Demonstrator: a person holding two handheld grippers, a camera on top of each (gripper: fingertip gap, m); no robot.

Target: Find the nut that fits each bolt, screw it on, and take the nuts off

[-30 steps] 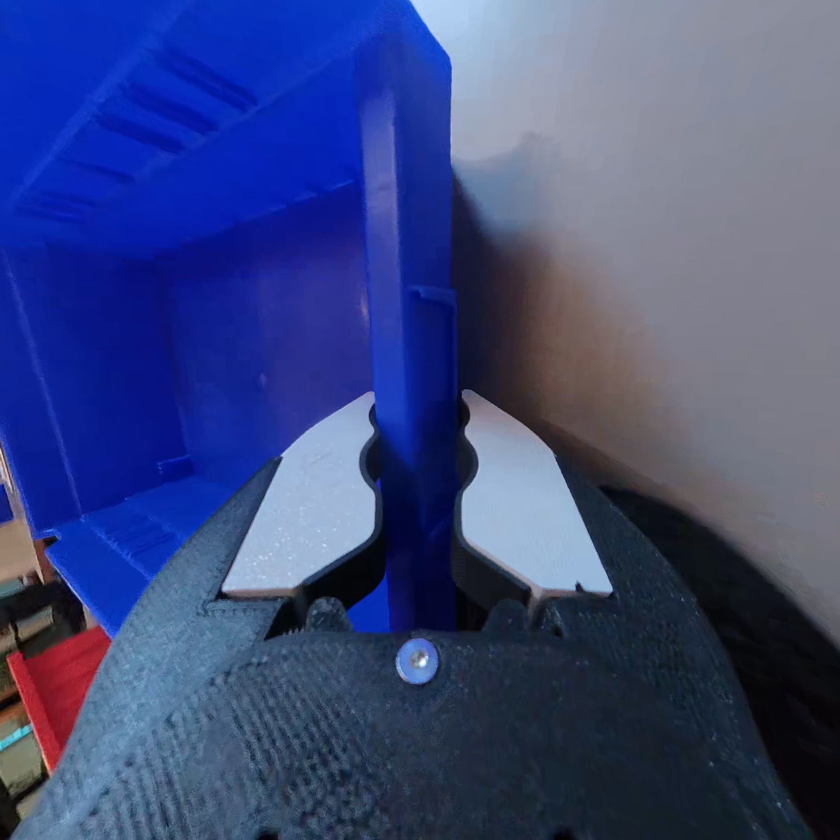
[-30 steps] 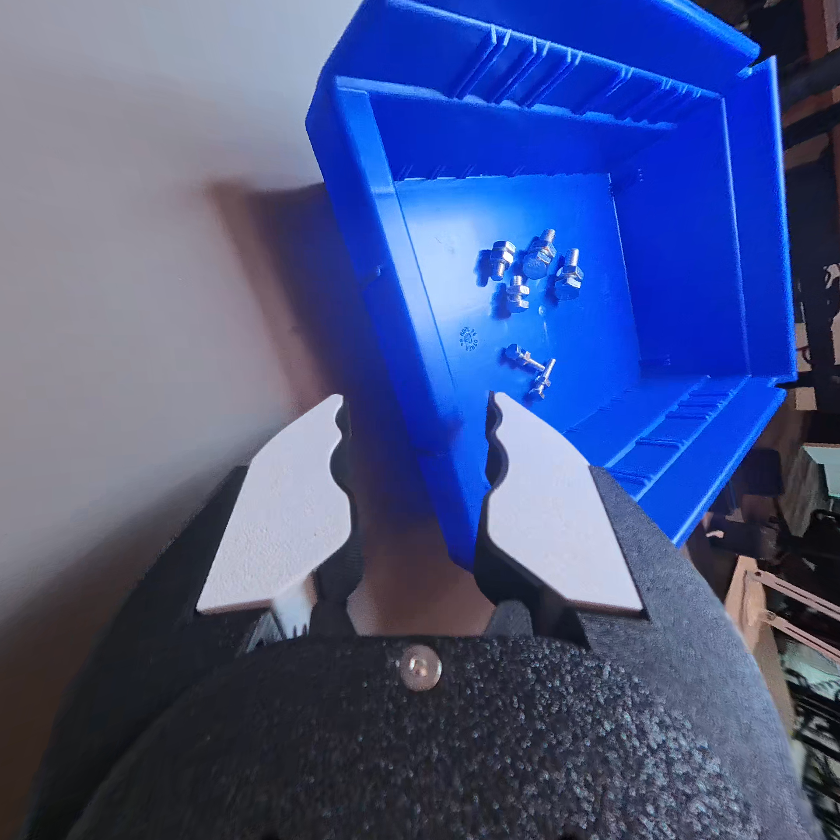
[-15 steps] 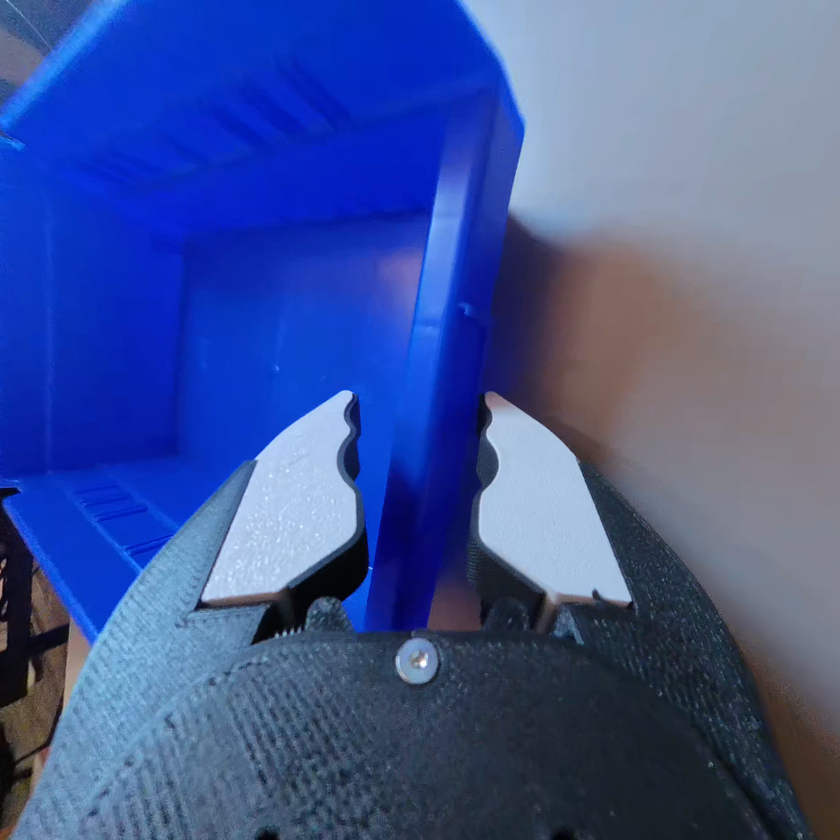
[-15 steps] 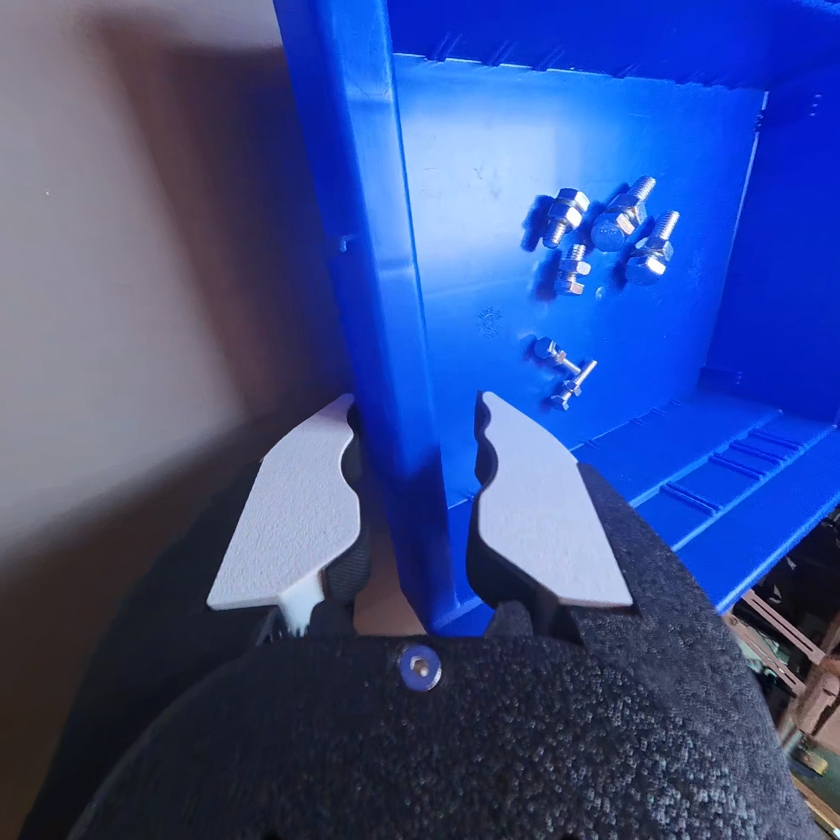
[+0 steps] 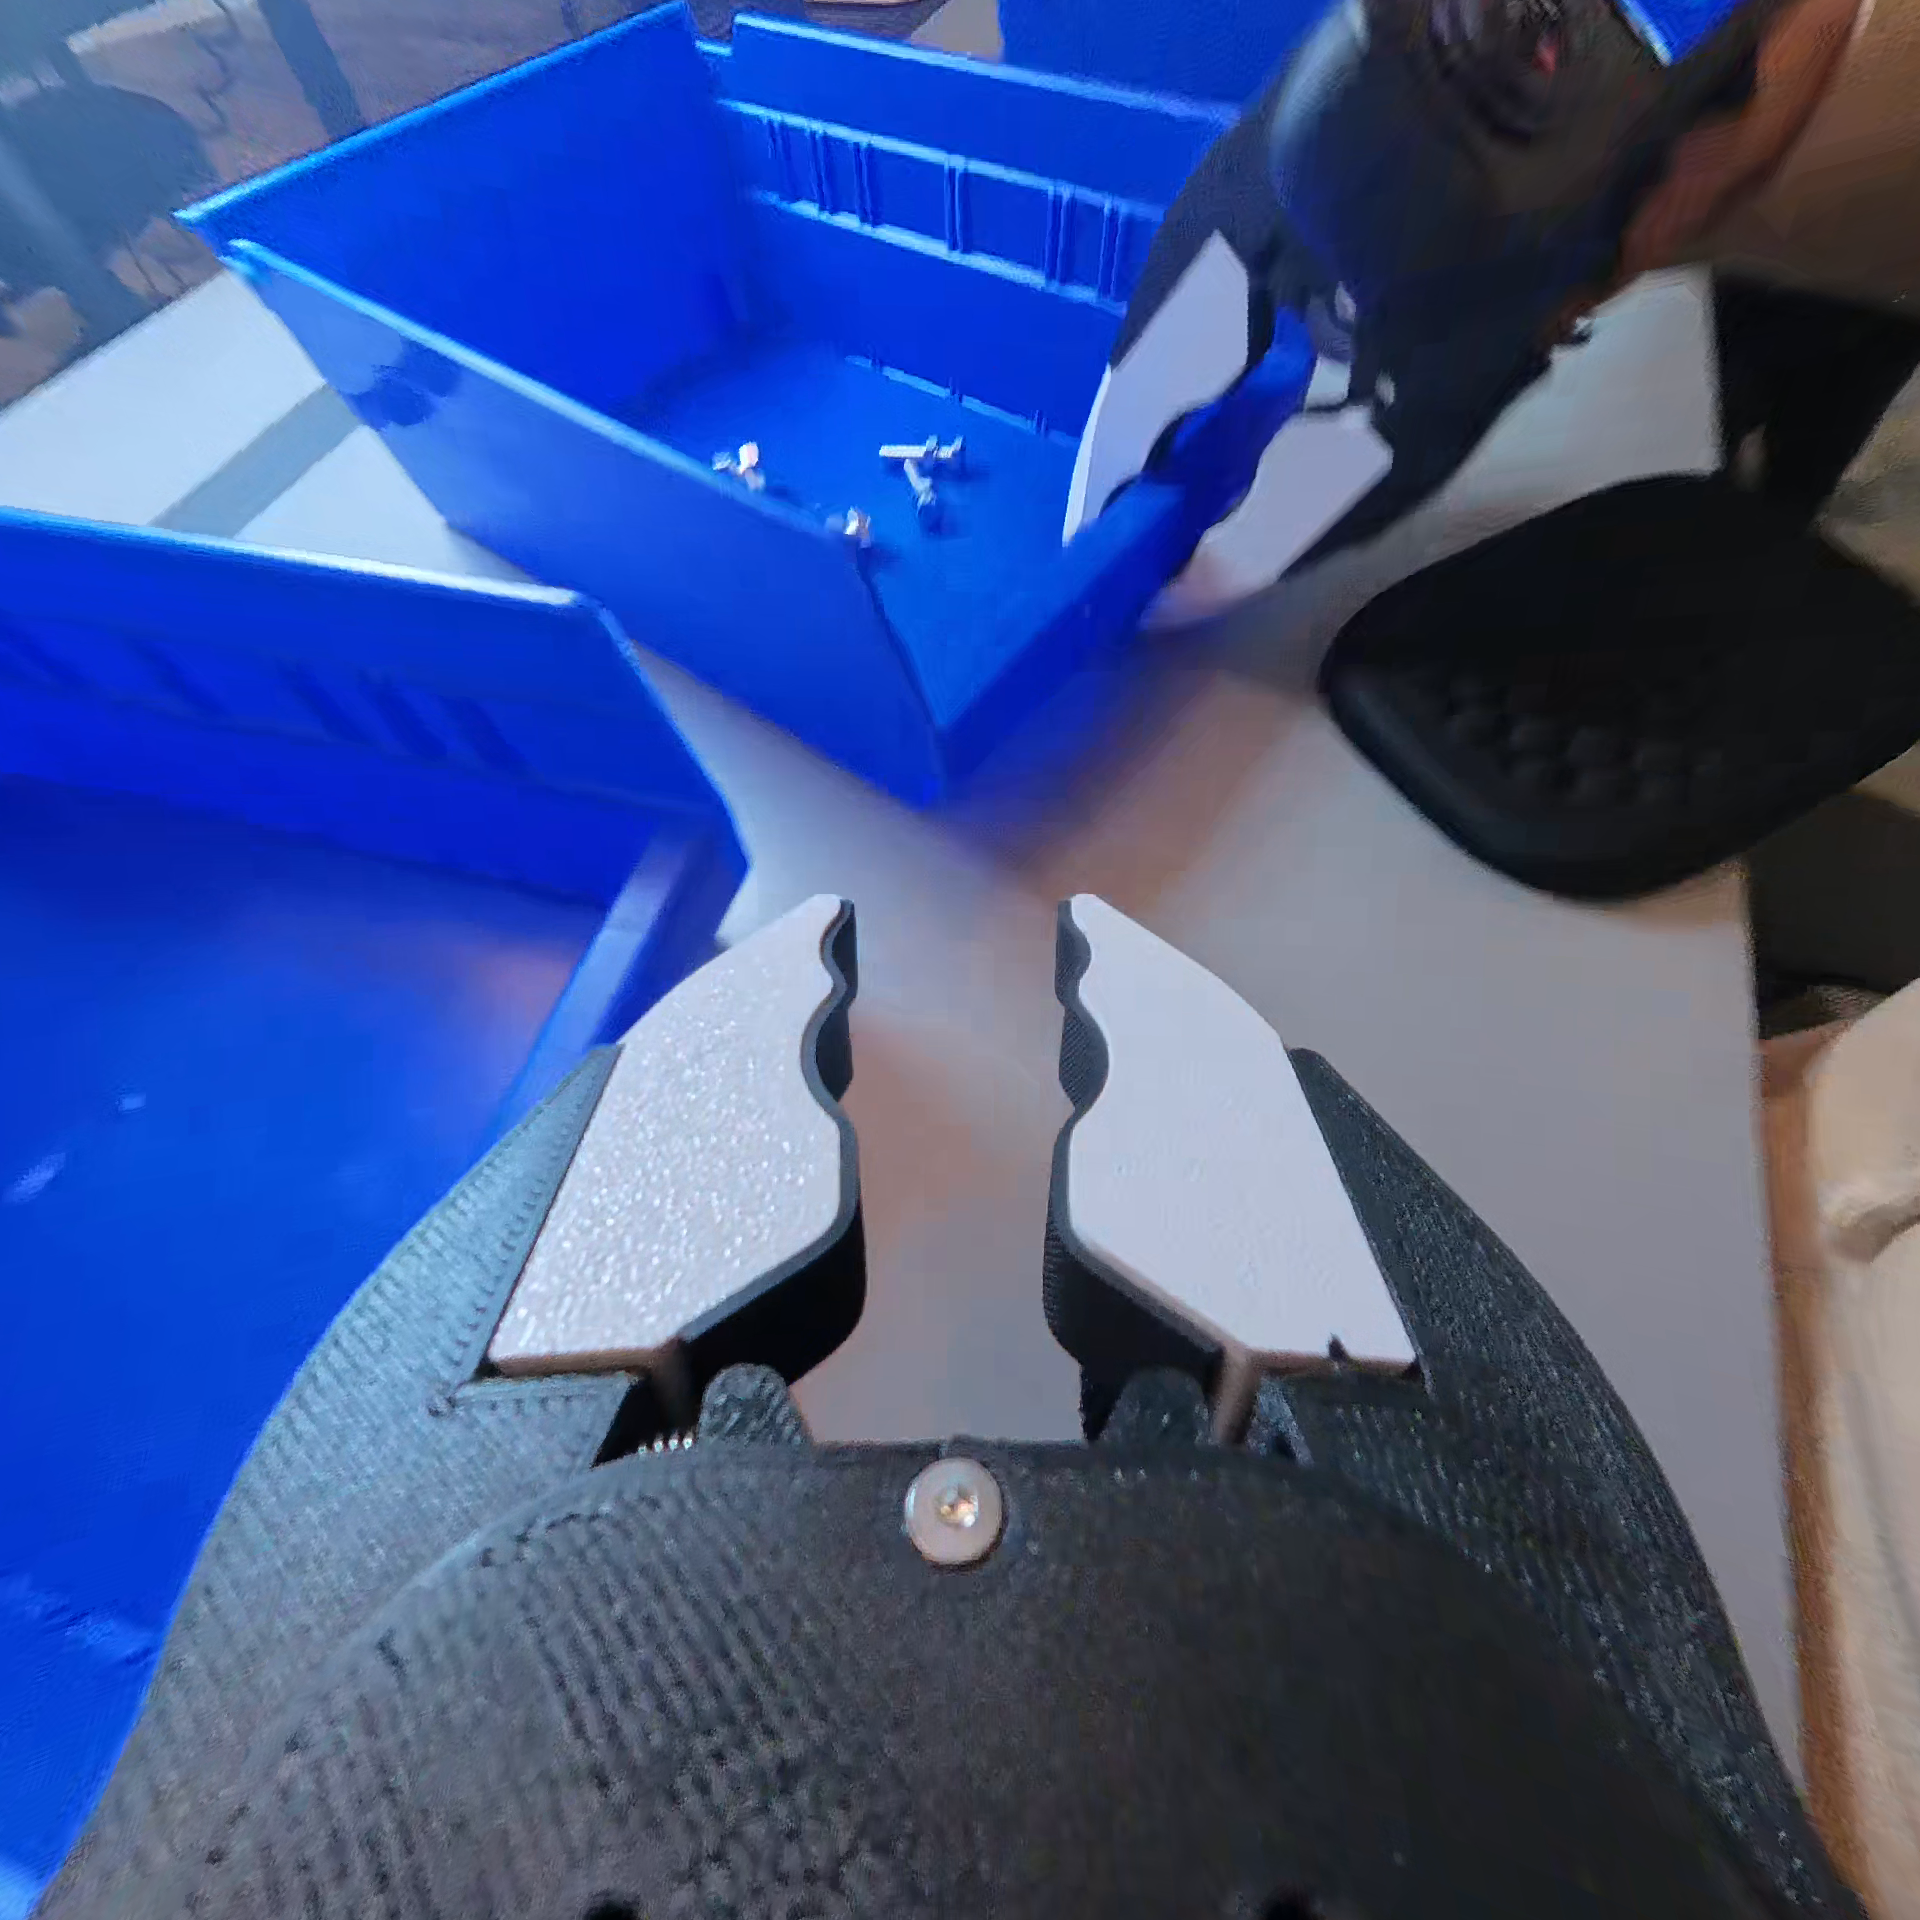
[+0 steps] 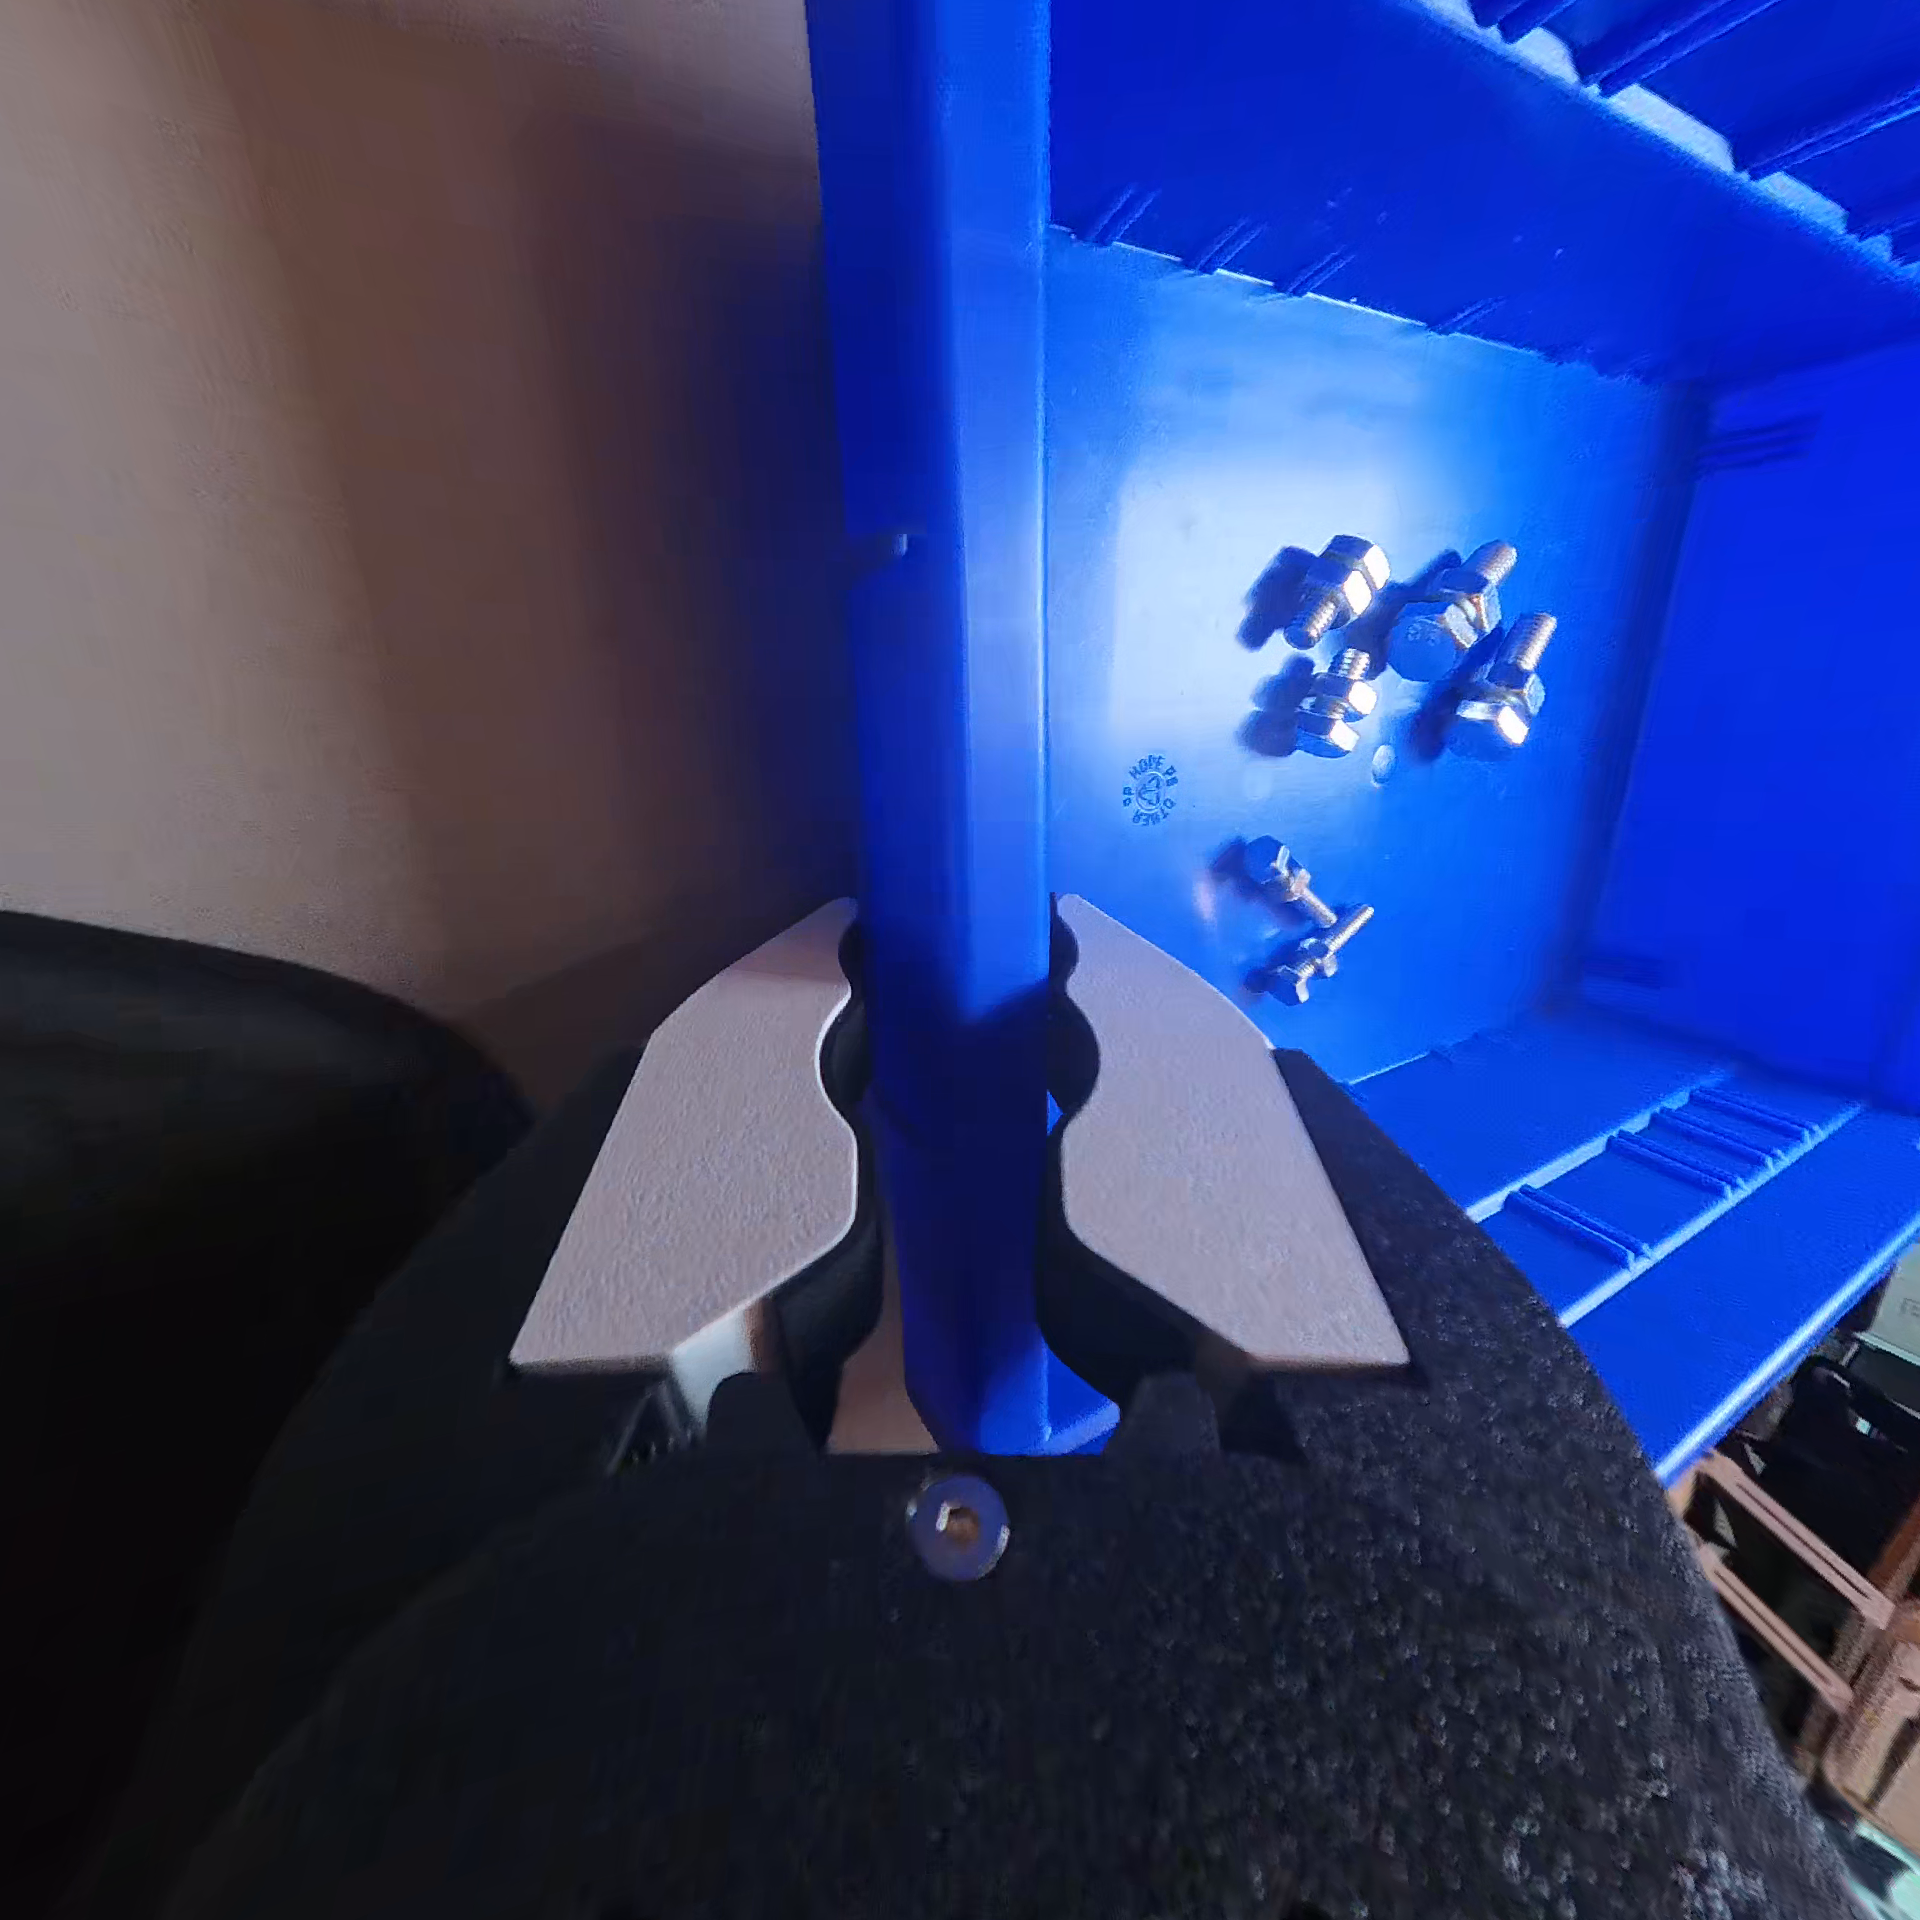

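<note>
Bolts (image 6: pixel 1392 665) with nuts threaded on lie on the floor of the blue bin (image 6: pixel 935 520), whose side wall the right gripper (image 6: pixel 951 935) now clamps. The left gripper (image 5: pixel 956 925) has let go and backed off, jaws parted and empty, probably freed to reach for hardware.

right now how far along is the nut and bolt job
Done: each bolt in the blue bin seemingly carries a nut. In hand: the right gripper clamps the bin's wall; the left gripper is open, empty. Left: taking the nuts off.
</note>
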